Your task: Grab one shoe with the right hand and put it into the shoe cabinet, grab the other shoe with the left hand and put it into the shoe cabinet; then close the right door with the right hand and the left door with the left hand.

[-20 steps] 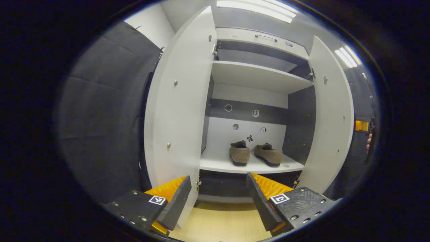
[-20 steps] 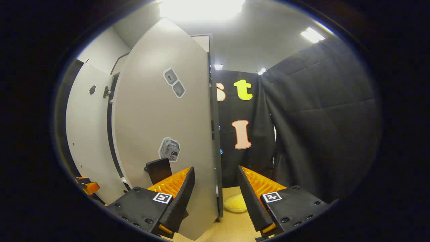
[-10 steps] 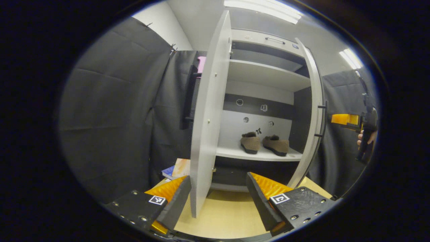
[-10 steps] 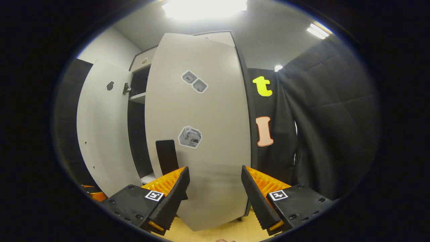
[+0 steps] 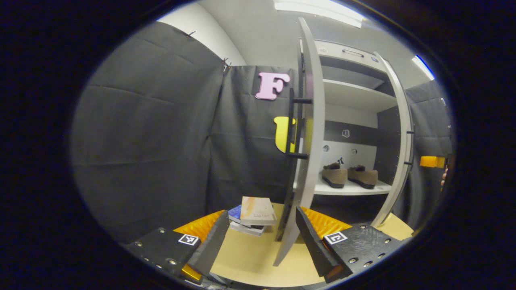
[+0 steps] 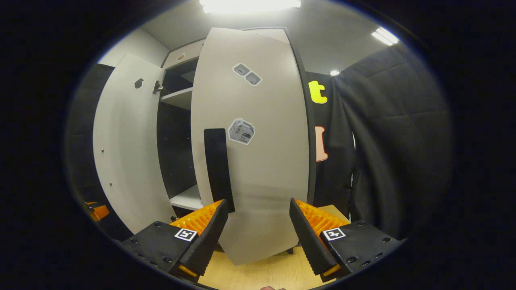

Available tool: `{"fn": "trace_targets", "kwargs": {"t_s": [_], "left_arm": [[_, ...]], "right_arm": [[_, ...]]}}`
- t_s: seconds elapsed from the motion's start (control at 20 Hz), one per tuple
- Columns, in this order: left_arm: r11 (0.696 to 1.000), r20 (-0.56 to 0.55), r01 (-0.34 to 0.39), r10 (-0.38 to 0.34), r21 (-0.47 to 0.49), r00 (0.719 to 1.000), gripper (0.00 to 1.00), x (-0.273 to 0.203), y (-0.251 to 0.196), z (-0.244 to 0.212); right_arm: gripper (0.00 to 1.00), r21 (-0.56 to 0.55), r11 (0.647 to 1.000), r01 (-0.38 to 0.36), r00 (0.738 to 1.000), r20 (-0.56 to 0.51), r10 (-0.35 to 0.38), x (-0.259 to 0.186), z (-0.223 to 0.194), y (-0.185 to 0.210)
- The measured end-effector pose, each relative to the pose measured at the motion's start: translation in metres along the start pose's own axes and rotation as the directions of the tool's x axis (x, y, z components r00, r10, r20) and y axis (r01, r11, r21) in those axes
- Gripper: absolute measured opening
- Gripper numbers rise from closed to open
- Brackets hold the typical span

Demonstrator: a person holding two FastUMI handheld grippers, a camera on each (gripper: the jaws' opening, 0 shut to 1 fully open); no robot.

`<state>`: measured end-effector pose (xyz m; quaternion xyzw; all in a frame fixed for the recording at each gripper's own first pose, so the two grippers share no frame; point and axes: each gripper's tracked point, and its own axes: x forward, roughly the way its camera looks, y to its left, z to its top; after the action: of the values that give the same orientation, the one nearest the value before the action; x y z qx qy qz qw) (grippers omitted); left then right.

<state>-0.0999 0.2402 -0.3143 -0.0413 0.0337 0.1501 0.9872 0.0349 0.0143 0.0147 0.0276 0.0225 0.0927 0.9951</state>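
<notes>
Wooden floor (image 5: 250,257) beside left door (image 5: 308,161)

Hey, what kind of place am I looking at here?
Probably a staged recording booth, not a home: black cloth walls surround a white shoe cabinet holding two brown shoes, with books stacked on the floor.

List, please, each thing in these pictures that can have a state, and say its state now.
left door: partly open, seen nearly edge-on
right door: partly closed, gap remains at its left edge
shoes: both on the lower shelf, side by side
left gripper: fingers open, holding nothing
right gripper: fingers open, close to the right door's face
books: stacked on the floor
</notes>
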Motion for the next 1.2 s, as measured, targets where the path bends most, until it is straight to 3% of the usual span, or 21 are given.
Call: {"fn": "trace_targets", "kwargs": {"t_s": [0.05, 0.2, 0.25, 0.3, 0.45, 0.5, 0.55, 0.65, 0.9, 1.05, 1.2], "left_arm": [[1.000, 0.011, -0.016, 0.017, -0.006, 1.000, 0.96, 0.005, 0.009, 0.007], [0.999, 0.052, -0.046, 0.047, -0.019, 0.998, 0.96, 0.018, 0.036, 0.030], [0.999, 0.064, -0.049, 0.050, -0.018, 0.997, 1.00, 0.025, 0.043, 0.038], [0.999, 0.078, -0.050, 0.051, -0.014, 0.996, 0.96, 0.032, 0.050, 0.048], [0.999, 0.116, -0.042, 0.039, 0.027, 0.992, 0.96, 0.050, 0.068, 0.075], [0.999, 0.129, -0.029, 0.024, 0.038, 0.991, 1.00, 0.056, 0.070, 0.085], [0.999, 0.137, 0.000, -0.006, 0.041, 0.991, 0.96, 0.063, 0.066, 0.094], [0.996, 0.152, 0.087, -0.091, 0.032, 0.984, 1.00, 0.075, 0.053, 0.109], [0.963, 0.156, 0.270, -0.264, -0.013, 0.952, 1.00, 0.097, 0.027, 0.133], [0.941, 0.123, 0.338, -0.334, -0.015, 0.935, 0.96, 0.108, 0.013, 0.133], [0.931, 0.108, 0.366, -0.364, 0.003, 0.925, 0.96, 0.112, 0.005, 0.132]], "right_arm": [[0.94, 0.002, 1.000, -0.002, 1.000, -0.016, 0.002, -0.001, -0.007, 0.003], [0.98, 0.011, 1.000, 0.002, 0.998, -0.060, -0.002, -0.004, -0.029, 0.008], [0.98, 0.013, 1.000, 0.006, 0.998, -0.070, -0.005, -0.004, -0.035, 0.008], [0.98, 0.015, 1.000, 0.008, 0.997, -0.082, -0.007, -0.004, -0.042, 0.009], [0.98, 0.018, 1.000, 0.010, 0.991, -0.132, -0.008, -0.010, -0.068, 0.010], [0.94, 0.021, 1.000, 0.013, 0.990, -0.143, -0.010, -0.014, -0.076, 0.009], [0.94, 0.024, 1.000, 0.018, 0.990, -0.141, -0.014, -0.018, -0.080, 0.008], [0.98, 0.025, 0.999, 0.031, 0.989, -0.147, -0.027, -0.027, -0.092, 0.006], [0.98, 0.031, 0.998, 0.056, 0.977, -0.209, -0.048, -0.048, -0.121, 0.003], [0.94, 0.042, 0.996, 0.077, 0.973, -0.221, -0.066, -0.057, -0.128, -0.001], [0.98, 0.059, 0.993, 0.098, 0.971, -0.226, -0.082, -0.062, -0.131, -0.007]]}}
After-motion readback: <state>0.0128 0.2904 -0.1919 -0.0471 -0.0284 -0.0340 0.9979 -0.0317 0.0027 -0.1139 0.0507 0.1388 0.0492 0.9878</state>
